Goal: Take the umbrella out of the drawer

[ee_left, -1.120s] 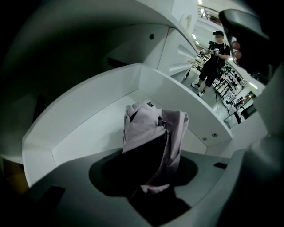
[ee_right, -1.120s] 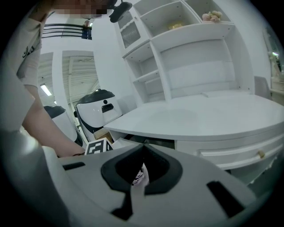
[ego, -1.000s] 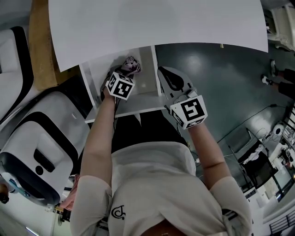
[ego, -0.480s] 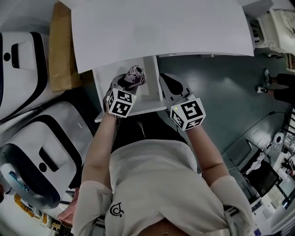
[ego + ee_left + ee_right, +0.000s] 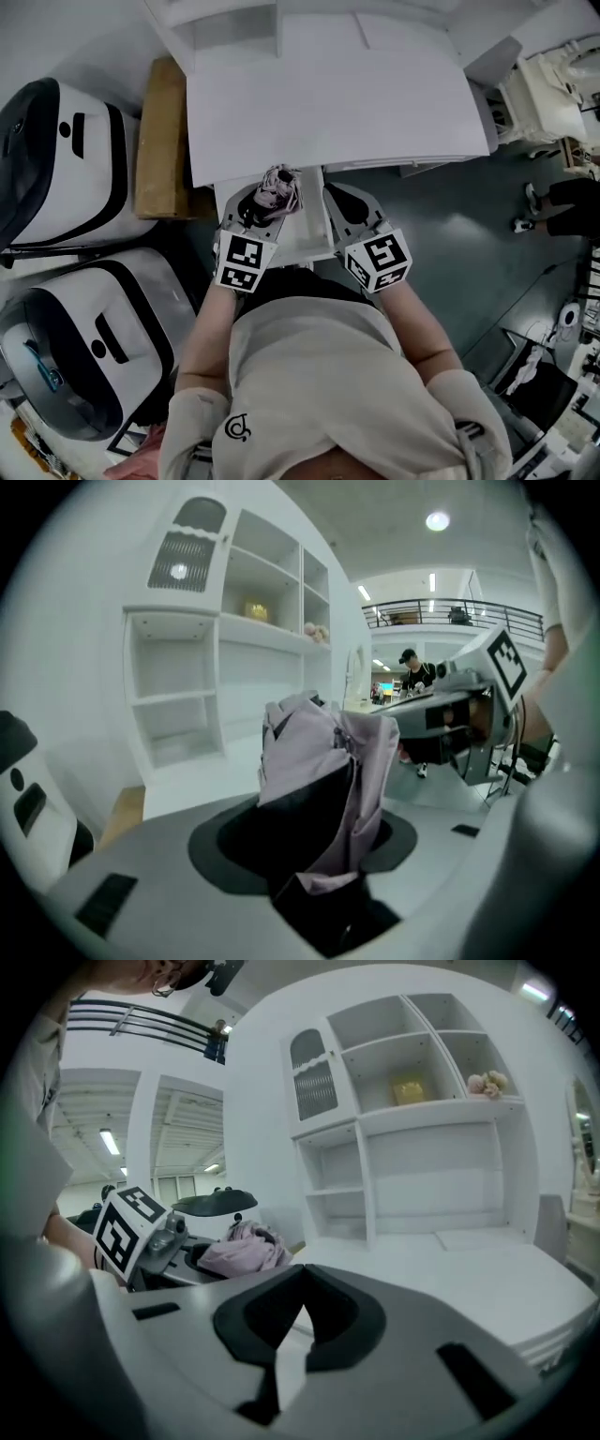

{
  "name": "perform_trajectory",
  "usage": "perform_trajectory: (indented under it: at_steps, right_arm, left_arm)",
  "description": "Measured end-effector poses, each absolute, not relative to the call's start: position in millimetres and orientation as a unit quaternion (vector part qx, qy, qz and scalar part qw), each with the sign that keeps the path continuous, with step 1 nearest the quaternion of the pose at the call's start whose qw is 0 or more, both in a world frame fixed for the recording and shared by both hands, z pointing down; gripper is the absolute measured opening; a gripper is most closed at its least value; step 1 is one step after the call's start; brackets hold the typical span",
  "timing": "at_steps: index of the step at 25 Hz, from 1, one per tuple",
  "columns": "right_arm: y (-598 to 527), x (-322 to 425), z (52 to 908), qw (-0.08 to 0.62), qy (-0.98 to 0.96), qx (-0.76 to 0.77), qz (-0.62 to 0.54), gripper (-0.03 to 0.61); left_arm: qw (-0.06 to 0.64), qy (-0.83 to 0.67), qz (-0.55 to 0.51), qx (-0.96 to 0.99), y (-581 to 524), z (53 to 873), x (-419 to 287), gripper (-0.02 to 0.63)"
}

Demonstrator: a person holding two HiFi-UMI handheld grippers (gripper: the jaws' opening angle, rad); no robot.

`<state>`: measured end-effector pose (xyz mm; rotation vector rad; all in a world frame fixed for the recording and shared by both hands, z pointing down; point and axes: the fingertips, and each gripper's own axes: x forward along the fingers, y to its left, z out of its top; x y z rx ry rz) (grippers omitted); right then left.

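A folded lilac umbrella [image 5: 278, 184] sticks up from between the jaws of my left gripper [image 5: 258, 199], which is shut on it. In the left gripper view the umbrella [image 5: 319, 761] stands upright in the left gripper [image 5: 314, 832], its fabric bunched at the top. It hangs above the open white drawer [image 5: 317, 230], by the front edge of the white desk [image 5: 328, 103]. My right gripper [image 5: 343, 195] is just right of the drawer, shut with nothing in it [image 5: 300, 1312]. The right gripper view shows the umbrella [image 5: 242, 1247] at the left.
Two large white-and-black machines [image 5: 66, 159] [image 5: 89, 347] stand at the left, with a cardboard box [image 5: 161, 141] beside the desk. A white shelf unit [image 5: 412, 1119] rises behind the desk. Dark floor lies at the right, with a person's feet [image 5: 553, 202].
Both grippers have risen. The left one has lifted the umbrella up out of the drawer to the height of the desk edge. More of the desk top and shelf shows.
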<state>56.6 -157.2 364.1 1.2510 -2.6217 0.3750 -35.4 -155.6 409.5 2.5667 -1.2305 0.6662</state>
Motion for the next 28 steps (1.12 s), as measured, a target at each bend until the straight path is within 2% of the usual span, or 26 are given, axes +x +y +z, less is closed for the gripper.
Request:
perform_trajectory:
  at_steps: [7,16,28]
  right_arm:
    - [-168,47,314,0.072,-0.899,0.424,0.081,0.006]
    - [-181,44,277,0.034,-0.901,0.429,0.059,0.005]
    - [-179,47,247,-0.002,-0.904,0.428,0.004,0.005]
  left_arm:
    - [0.051,-0.462,0.141,0.874,-162,317,-56,0.225]
    - [0.007,-0.524,0.064,0.849,-168,245,-95,0.227]
    - [0.03,-0.556,0.04,0.83,-168,236,-113,0.227]
